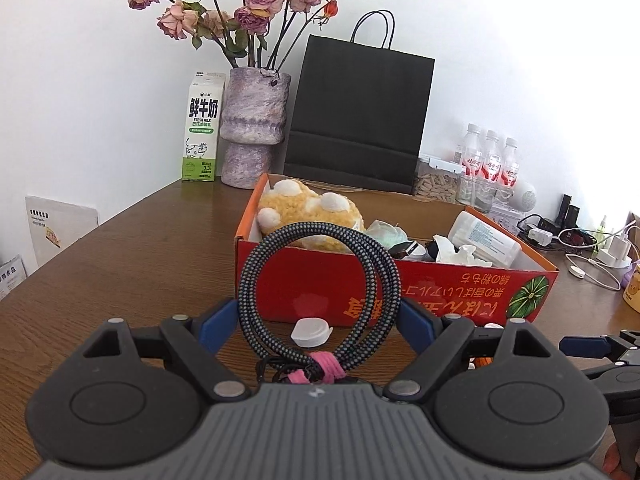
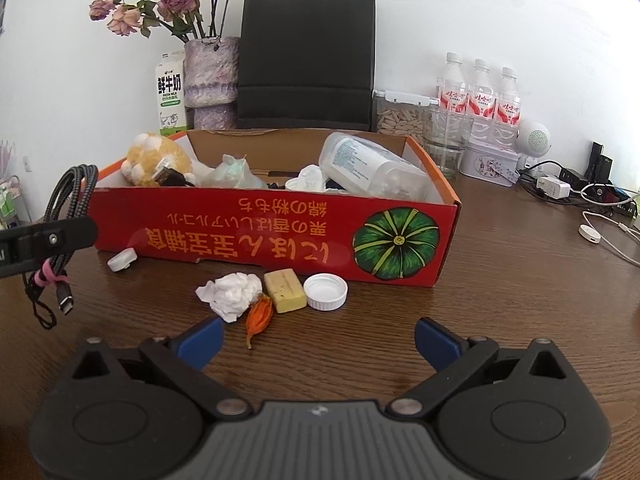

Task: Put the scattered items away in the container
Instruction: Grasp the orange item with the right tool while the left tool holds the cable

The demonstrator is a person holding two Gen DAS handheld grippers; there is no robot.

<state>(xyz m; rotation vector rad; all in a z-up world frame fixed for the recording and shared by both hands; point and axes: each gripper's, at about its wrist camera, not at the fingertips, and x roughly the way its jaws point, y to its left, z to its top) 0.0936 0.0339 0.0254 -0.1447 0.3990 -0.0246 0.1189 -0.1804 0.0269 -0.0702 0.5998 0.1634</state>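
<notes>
Now the left gripper (image 1: 320, 320) pinches the coiled cable (image 1: 320, 276) for the red box (image 2: 276, 232) mid-frame, while the right gripper (image 2: 319, 340) gapes empty.

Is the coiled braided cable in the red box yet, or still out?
Out. The coiled cable stands between the left gripper fingers, on the near side of the red box wall.

Red cardboard box (image 2: 276, 236), open-topped, already holds a yellow plush toy (image 2: 156, 158), tissue and a lying clear bottle (image 2: 372, 170). Before its front wall on the table: crumpled tissue (image 2: 232, 294), orange peel (image 2: 259, 318), yellow block (image 2: 285, 291), white cap (image 2: 325, 291), small white lid (image 2: 122, 260). Braided cable coil (image 1: 320, 296), tied with a pink strap, stands upright, clamped off the table.
</notes>
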